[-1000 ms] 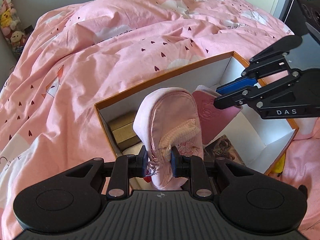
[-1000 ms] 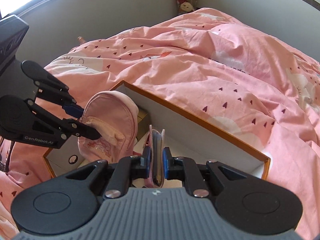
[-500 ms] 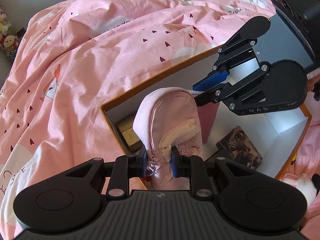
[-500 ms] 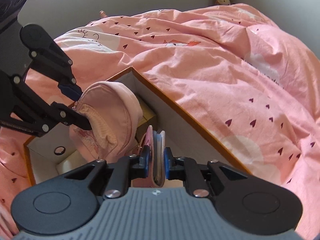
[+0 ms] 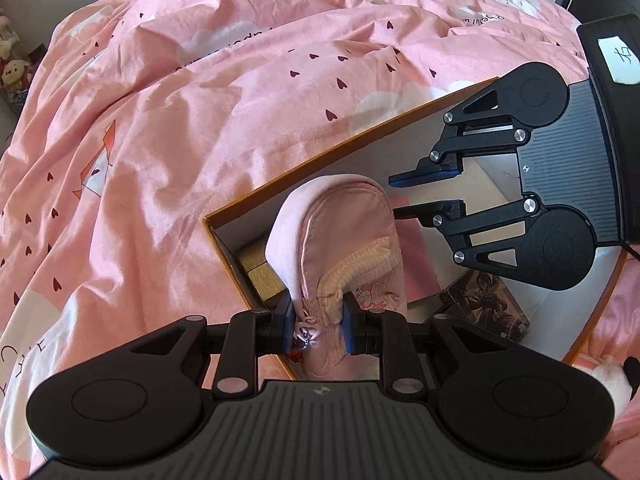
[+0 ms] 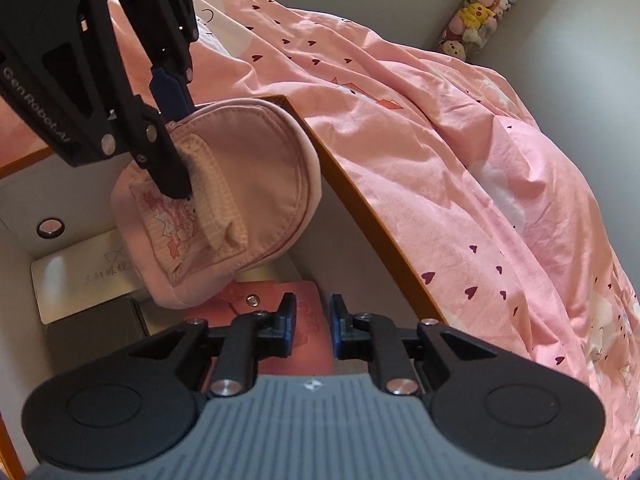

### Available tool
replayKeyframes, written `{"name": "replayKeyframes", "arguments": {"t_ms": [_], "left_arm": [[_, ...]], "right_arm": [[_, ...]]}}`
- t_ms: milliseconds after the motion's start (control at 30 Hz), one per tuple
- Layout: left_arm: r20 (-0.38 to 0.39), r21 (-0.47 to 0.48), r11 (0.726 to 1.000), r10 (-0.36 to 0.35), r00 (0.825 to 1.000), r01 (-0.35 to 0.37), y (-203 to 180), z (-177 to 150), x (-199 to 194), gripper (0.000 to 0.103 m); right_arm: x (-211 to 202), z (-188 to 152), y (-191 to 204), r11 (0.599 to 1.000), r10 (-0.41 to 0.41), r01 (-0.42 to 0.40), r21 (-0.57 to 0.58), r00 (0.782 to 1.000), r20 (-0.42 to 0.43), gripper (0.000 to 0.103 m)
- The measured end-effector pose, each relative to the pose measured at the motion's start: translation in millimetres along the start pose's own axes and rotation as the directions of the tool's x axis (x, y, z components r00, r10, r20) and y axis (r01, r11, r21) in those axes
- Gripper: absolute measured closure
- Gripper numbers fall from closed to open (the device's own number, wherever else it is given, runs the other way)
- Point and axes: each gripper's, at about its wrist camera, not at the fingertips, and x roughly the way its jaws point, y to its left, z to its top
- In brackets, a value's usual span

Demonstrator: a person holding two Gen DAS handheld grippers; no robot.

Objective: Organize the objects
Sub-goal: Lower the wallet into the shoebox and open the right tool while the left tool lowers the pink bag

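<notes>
Two left fingers (image 5: 286, 322) pinch pink pouch (image 5: 340, 248); right fingers (image 6: 289, 320) spread, empty.

"GenRobot.AI" runs in white letters along the black side of the left gripper (image 6: 176, 120), whose fingers pinch a pink pouch (image 6: 240, 200). A white sticker (image 5: 622, 60) on the right gripper's body, behind its fingers, bears one handwritten character. Faint print beside a glasses outline marks the white case (image 6: 80, 264) under the pouch; unreadable.

I see a bed under a rumpled pink duvet (image 5: 224, 92) printed with dark hearts and white clouds; plain grey wall (image 6: 568, 40) behind; plush toys (image 6: 478, 12) stacked in the corner; daylight falls across everything.
</notes>
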Motion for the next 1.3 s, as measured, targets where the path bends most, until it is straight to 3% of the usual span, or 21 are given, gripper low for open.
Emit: {"name": "replayKeyframes", "arguments": {"t_ms": [200, 300, 400, 533, 733, 833, 933, 1167, 1300], "left_arm": [[0.014, 0.0, 1.0, 0.003, 1.0, -0.003, 0, 0, -3, 0.077], [0.018, 0.002, 1.0, 0.003, 1.0, -0.004, 0, 0, -4, 0.077], [0.018, 0.001, 1.0, 0.004, 1.0, -0.004, 1, 0, -3, 0.077], [0.019, -0.027, 1.0, -0.009, 1.0, 0.009, 6, 0, -1, 0.076], [0.023, -0.063, 0.997, -0.037, 0.999, 0.039, 14, -1, -2, 0.076], [0.031, -0.077, 0.995, -0.054, 0.998, 0.056, 16, 0, -3, 0.076], [0.032, -0.099, 0.991, -0.089, 0.996, 0.092, 18, 0, -1, 0.076], [0.032, -0.154, 0.973, -0.168, 0.985, 0.171, 14, 3, 12, 0.076], [0.008, -0.184, 0.953, -0.245, 0.97, 0.242, 13, 10, 24, 0.076]], "right_arm": [[6, -9, -22, 0.982, 0.029, -0.016, 0.187, 0.997, -0.068, 0.085], [15, -18, -27, 0.979, -0.017, 0.047, 0.2, 0.989, -0.149, 0.085], [25, -28, -31, 0.971, -0.002, 0.051, 0.235, 0.979, -0.205, 0.088], [35, -34, -32, 0.959, 0.049, 0.012, 0.283, 0.977, -0.207, 0.092], [51, -31, -21, 0.975, 0.039, 0.009, 0.224, 0.977, -0.209, 0.095], [54, -29, -17, 0.979, 0.071, -0.033, 0.201, 0.98, -0.184, 0.098], [57, -26, -12, 0.974, 0.123, -0.085, 0.209, 0.976, -0.177, 0.103], [50, -28, -19, 0.965, 0.128, -0.08, 0.251, 0.975, -0.181, 0.102], [36, -30, -21, 0.968, 0.119, -0.073, 0.241, 0.976, -0.182, 0.101]]}}
